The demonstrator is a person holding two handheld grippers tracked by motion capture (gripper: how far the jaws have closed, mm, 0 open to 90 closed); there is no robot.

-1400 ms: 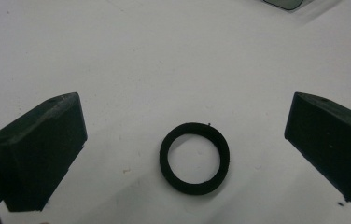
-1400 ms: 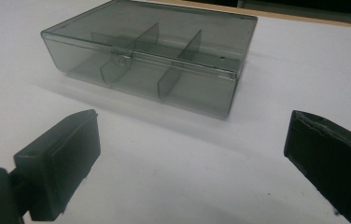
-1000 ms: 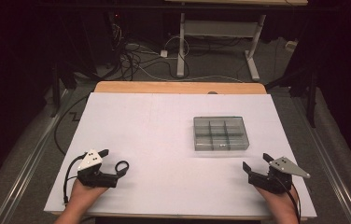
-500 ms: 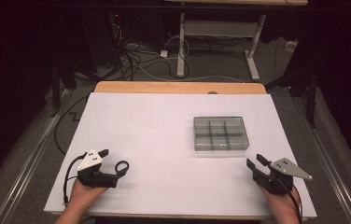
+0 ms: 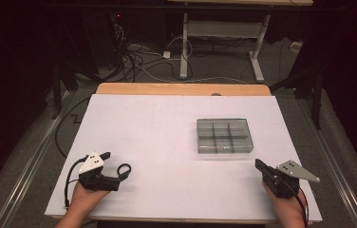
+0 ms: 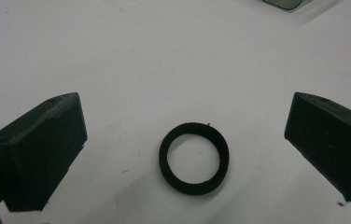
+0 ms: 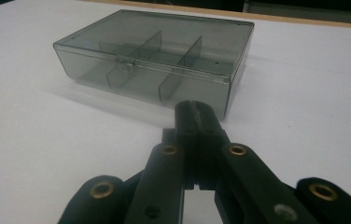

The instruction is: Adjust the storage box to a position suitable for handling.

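Note:
A small black ring (image 6: pixel 193 158) lies flat on the white table (image 5: pixel 167 123), between the wide-apart jaws of my left gripper (image 6: pixel 185 108), which touch nothing. In the high view that open left gripper (image 5: pixel 114 169) rests at the near left with the ring (image 5: pixel 124 170) just ahead of it. A smoky clear compartment box (image 5: pixel 224 135) sits right of centre with its lid down. My right gripper (image 5: pixel 258 164) at the near right points toward the box (image 7: pixel 155 51). Its jaws have just been closing and now meet, with the right gripper (image 7: pixel 194 109) holding nothing.
The table's wooden back edge (image 5: pixel 181 88) borders a dark floor with cables and a desk frame (image 5: pixel 219 33). White tabletop lies between the two hands and behind the box.
The right gripper's jaws went from spread apart to pressed together. Both hands, the ring and the box stayed where they were.

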